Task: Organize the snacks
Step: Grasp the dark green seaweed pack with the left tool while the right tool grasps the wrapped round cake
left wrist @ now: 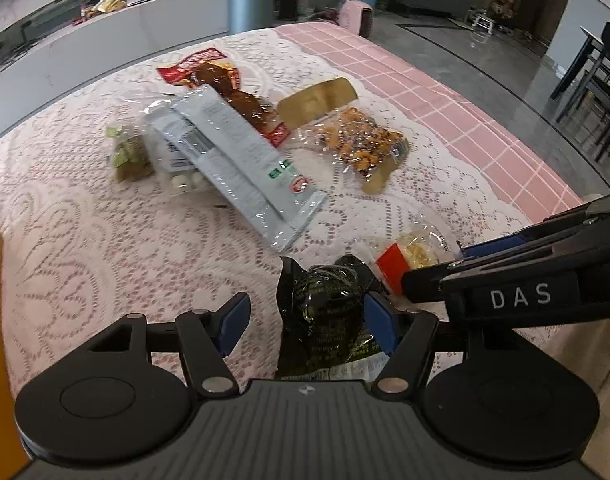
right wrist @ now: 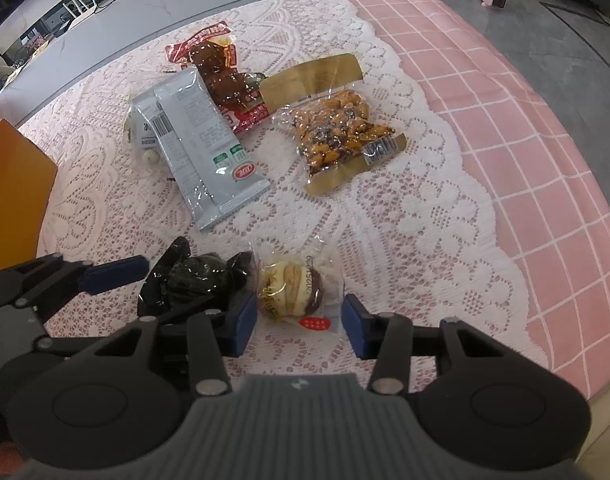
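Behind the pastry (right wrist: 295, 290), grey packet (right wrist: 203, 148), nuts (right wrist: 337, 136)

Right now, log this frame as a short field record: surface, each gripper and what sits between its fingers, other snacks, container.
surface: white lace cloth over pink checked cloth
left gripper: open, astride the dark green packet, one pad close against it, no squeeze visible
right gripper: open, pads either side of the clear-wrapped pastry, small gaps remaining
other snacks: grey packet, red packet of brown pieces, gold-edged nut bag
container: orange box at the left edge
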Demonstrator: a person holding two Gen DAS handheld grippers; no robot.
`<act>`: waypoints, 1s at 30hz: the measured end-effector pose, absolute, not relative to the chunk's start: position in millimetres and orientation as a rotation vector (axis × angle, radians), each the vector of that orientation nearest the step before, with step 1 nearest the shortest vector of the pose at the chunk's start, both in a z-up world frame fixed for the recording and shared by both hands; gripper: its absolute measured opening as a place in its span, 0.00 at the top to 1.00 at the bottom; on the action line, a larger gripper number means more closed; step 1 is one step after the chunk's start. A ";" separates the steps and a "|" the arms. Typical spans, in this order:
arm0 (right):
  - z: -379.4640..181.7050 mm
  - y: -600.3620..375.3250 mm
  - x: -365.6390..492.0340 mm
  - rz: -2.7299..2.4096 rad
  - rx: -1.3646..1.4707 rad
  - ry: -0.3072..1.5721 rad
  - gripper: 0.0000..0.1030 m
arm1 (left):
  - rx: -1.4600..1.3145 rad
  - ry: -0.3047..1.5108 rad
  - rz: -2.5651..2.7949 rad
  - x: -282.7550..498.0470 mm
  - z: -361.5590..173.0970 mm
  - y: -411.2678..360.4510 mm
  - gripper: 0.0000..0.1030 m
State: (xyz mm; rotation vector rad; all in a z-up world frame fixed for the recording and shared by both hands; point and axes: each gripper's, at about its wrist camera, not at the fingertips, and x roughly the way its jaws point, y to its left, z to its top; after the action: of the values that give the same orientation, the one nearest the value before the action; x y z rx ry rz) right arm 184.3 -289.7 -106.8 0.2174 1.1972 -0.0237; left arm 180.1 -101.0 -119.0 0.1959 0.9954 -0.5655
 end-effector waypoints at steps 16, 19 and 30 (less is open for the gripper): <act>-111.8 -288.8 187.4 -0.045 0.223 1.219 0.56 | 0.182 0.959 -0.626 175.9 -124.1 -110.0 0.56; -111.4 -287.9 186.4 -0.047 0.217 1.212 0.62 | 0.169 0.953 -0.620 174.2 -121.8 -107.6 0.56; -102.4 -291.3 176.9 -0.062 0.219 1.133 0.64 | 0.122 0.919 -0.545 167.6 -105.0 -87.5 0.57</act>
State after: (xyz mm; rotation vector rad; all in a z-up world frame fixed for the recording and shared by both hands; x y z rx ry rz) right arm 176.9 -291.3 -102.4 0.2189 1.1326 -0.0623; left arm 167.6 -87.5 -105.0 0.1218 0.9195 -0.5454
